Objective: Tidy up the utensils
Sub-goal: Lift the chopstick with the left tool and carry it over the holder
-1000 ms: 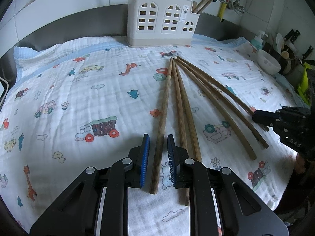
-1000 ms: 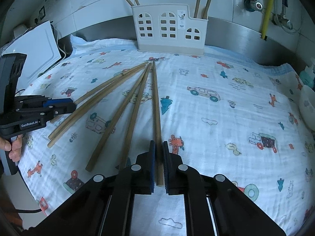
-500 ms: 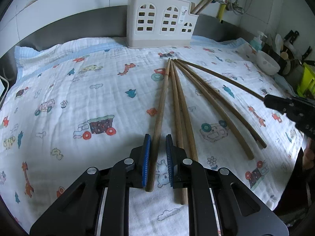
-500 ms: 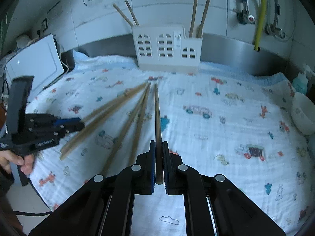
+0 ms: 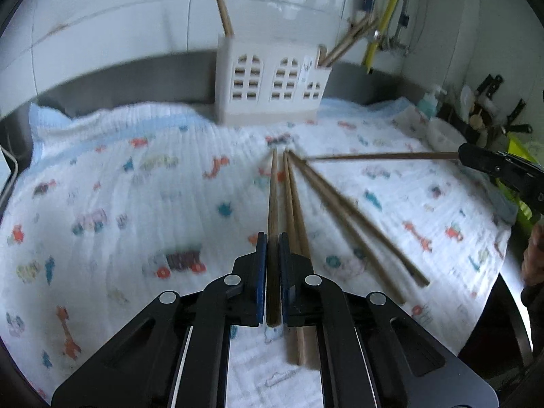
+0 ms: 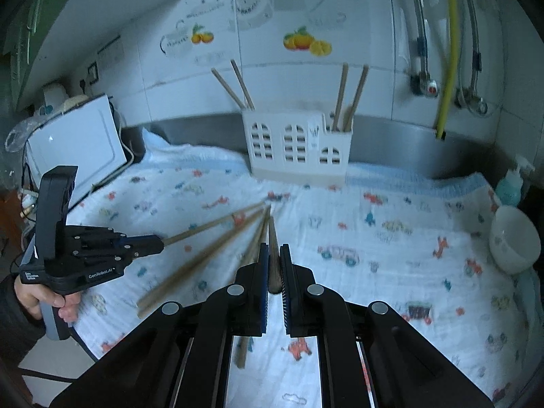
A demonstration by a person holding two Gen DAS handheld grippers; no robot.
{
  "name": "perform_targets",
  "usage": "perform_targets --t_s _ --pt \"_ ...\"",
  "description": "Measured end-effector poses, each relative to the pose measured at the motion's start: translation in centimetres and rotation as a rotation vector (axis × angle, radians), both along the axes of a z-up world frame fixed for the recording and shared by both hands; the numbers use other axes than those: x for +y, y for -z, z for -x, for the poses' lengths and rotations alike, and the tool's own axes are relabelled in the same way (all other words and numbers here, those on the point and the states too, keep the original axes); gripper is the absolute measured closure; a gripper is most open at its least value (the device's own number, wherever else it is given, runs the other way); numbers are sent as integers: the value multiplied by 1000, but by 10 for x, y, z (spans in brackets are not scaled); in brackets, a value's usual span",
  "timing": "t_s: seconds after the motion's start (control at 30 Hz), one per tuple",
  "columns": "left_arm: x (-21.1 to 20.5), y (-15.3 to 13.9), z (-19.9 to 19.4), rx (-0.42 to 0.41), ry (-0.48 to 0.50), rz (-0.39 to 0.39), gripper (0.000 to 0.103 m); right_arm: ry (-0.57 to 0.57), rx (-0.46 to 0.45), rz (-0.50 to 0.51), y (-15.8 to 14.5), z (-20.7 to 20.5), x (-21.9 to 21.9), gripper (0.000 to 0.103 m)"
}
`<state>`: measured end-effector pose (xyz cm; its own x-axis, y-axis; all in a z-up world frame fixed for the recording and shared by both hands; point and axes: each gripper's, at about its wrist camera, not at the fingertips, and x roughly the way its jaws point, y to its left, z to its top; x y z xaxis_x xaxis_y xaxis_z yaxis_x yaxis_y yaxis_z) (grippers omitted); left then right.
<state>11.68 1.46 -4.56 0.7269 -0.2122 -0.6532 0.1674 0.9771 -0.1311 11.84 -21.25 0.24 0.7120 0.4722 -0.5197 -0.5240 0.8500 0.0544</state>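
My left gripper (image 5: pixel 271 241) is shut on a wooden chopstick (image 5: pixel 272 204) and holds it off the cloth, pointing toward the white house-shaped utensil holder (image 5: pixel 272 85). My right gripper (image 6: pixel 273 251) is shut on another chopstick (image 6: pixel 273 238), also lifted. In the left wrist view the right gripper (image 5: pixel 476 159) shows at the right edge with its chopstick (image 5: pixel 380 157) sticking out leftward. Several more chopsticks (image 5: pixel 350 221) lie fanned on the cloth. The holder (image 6: pixel 295 146) has chopsticks standing in both end compartments.
A patterned white cloth (image 6: pixel 391 238) covers the counter. A white bowl (image 6: pixel 513 241) and a soap bottle (image 6: pixel 510 187) stand at the right. A white appliance (image 6: pixel 78 142) is at the left. Pipes and a yellow hose (image 6: pixel 448 51) run down the tiled wall.
Both grippers have closed on a chopstick each and lifted them off the cloth. Both views have tilted up toward the holder.
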Motion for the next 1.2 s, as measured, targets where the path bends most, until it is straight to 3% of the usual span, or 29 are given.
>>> perform_targets --t_s 0.33,0.5,0.9,1.2 --pt "0 -46 -15 -137 1 26 98 -35 -67 -38 -44 -15 7 96" --pt "1 -58 -26 -149 14 17 98 -47 -84 -24 -62 -29 12 96" --pt "0 -111 -72 -189 65 -4 98 -2 -230 15 -152 -78 15 96" --pt "-8 -157 -97 -263 90 -13 98 53 -235 75 -172 -119 17 96"
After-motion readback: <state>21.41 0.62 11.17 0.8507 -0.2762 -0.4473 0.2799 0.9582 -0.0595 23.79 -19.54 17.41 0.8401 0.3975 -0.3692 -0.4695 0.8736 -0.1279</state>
